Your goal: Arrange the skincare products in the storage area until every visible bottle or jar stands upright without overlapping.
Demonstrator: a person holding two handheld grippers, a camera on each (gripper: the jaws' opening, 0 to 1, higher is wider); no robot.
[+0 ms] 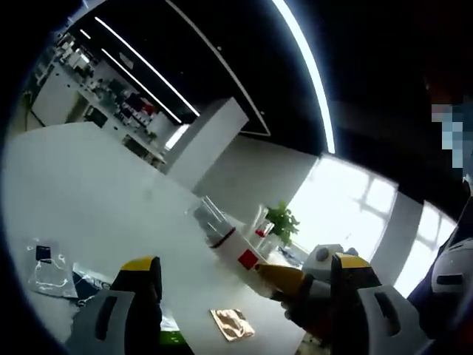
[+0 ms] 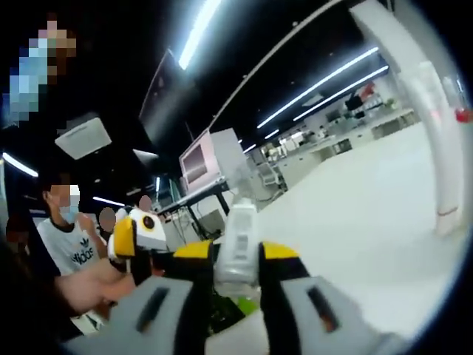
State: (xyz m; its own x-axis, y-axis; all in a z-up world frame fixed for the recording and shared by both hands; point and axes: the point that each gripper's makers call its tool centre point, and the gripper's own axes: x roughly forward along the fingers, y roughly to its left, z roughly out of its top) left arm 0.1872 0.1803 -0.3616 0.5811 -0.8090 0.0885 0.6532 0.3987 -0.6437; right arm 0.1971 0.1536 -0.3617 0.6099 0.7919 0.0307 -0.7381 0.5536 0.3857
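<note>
White bottle [image 2: 238, 244] between right hand-held gripper [image 2: 236, 260] jaws, contents hidden

White bottle [image 2: 238, 244], red-labelled tube [image 1: 238, 249], yellow-tipped right hand-held gripper [image 2: 236, 255].

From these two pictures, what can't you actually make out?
- Left gripper view: the labels on the white bottle and amber bottle are too small and blurred.
- Left gripper view: the left gripper hides the table beneath it.
- Right gripper view: the right gripper covers the pale bottle's base.
</note>
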